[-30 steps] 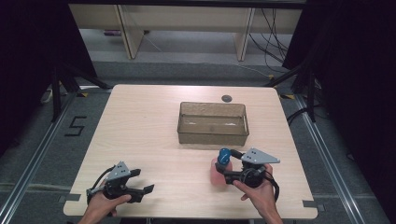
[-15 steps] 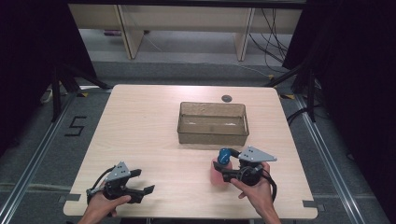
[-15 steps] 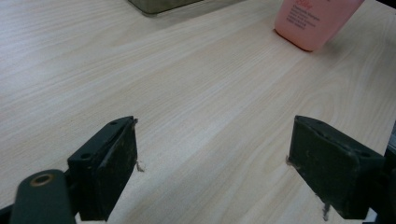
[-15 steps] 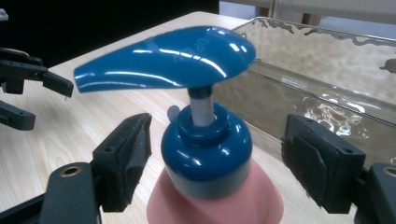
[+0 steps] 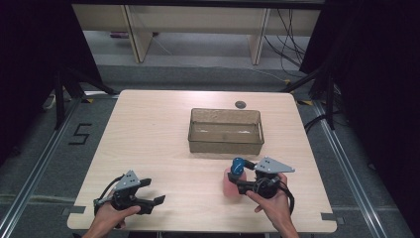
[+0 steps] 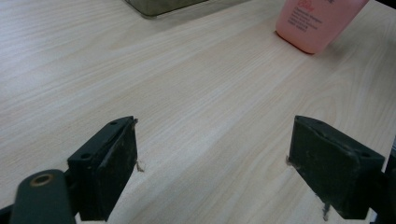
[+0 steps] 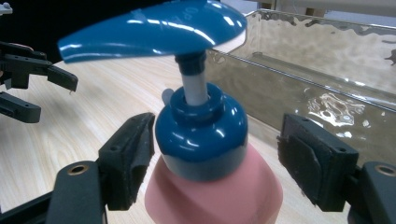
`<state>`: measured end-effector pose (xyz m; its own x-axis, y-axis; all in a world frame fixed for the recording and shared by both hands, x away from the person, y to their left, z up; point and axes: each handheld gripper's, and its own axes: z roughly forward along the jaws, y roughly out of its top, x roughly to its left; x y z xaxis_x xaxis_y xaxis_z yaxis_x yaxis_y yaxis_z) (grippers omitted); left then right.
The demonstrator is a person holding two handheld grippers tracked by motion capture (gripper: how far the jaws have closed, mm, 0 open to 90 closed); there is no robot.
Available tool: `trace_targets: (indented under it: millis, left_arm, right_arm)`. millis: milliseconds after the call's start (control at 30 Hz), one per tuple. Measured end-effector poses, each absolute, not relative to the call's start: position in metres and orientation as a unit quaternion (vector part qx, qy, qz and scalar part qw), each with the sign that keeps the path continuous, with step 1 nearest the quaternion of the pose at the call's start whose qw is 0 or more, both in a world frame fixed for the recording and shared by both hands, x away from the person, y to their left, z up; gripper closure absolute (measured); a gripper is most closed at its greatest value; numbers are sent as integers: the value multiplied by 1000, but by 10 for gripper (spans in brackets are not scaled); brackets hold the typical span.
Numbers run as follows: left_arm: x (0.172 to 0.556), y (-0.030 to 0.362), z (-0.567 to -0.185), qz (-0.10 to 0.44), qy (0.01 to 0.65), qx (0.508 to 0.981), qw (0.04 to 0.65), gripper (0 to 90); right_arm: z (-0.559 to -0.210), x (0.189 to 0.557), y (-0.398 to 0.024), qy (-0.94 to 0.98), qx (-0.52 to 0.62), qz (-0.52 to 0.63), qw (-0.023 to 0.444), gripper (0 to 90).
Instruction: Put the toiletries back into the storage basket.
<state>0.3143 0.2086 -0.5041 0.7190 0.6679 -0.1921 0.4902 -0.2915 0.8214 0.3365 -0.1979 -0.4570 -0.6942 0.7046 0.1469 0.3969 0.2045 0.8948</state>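
Note:
A pink pump bottle (image 5: 231,186) with a blue pump head (image 7: 154,28) stands upright on the wooden table (image 5: 158,134), near its front right. My right gripper (image 5: 236,181) reaches in from the right. Its jaws stand either side of the bottle's blue collar (image 7: 201,135) and have just been closing. One pad (image 7: 133,154) sits almost against the collar and the other pad (image 7: 308,163) is still well clear. My left gripper (image 5: 152,191) rests at the front left, open (image 6: 212,172) with nothing between its jaws, pointing toward the bottle (image 6: 317,23).
A clear rectangular plastic bin (image 5: 225,144) sits just behind the bottle, close to the pump head (image 7: 327,70). A small dark round thing (image 5: 240,104) lies near the table's far edge. The left gripper (image 7: 44,95) shows beyond the bottle in the right gripper view.
The right gripper's jaws stand slightly closer around the bottle's collar. Both hands and the bottle have kept their places.

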Motion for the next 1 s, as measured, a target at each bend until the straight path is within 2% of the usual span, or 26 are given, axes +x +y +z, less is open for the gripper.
trace_targets:
  millis: [233,500,600,633,733,1000]
  left_arm:
    - [314,209,-504,95,365,793,479,148]
    - [311,212,-503,97,360,795,479,148]
    - [311,212,-503,102,361,797,474,148]
    - [311,212,-503,102,361,798,472,148]
    - [311,212,-504,99,362,794,478,148]
    - [311,213,-504,101,365,793,477,148]
  right_arm:
    - [-457,338,-196,767,347,517,154,320]
    - [-455,337,-192,765,345,521,152,478]
    - [-452,336,-191,768,341,514,170,503]
    - [-450,333,-188,767,339,508,195,531]
    - [-447,331,-185,773,342,489,215,533]
    - [-438,333,-184,761,347,504,217,534]
